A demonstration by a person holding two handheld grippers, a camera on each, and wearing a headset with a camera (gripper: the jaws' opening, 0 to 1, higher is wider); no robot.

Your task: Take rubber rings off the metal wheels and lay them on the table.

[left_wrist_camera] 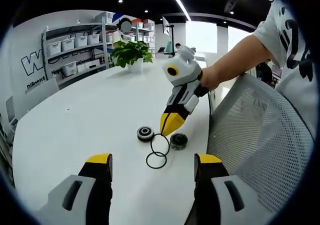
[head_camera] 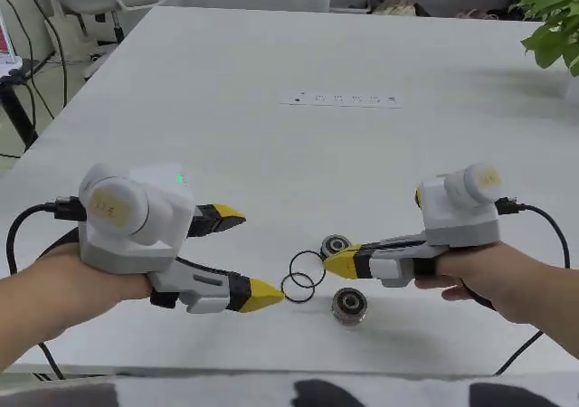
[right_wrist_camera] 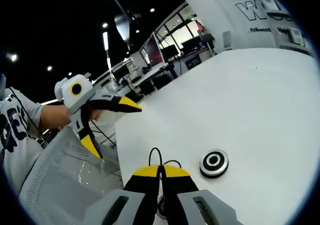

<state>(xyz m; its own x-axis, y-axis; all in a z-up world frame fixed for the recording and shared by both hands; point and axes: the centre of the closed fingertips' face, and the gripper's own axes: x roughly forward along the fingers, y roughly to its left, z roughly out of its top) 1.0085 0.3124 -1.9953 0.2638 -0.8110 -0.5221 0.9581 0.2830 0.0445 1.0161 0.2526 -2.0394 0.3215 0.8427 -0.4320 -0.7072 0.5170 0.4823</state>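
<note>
Right gripper: my jaws are clenched together, pinching the edge of one rubber ring that lies low over the table, close to its near edge. A second ring lies flat, overlapping the first. Left gripper: jaws spread wide, grasping nothing, just beside the rings. One metal wheel sits behind my right tips and another wheel sits nearer the edge.

Bench smooth, matt white; metal wheels bright, glossy steel; rubber rings thin, matt black; left gripper and right gripper satin grey-white plastic.
</note>
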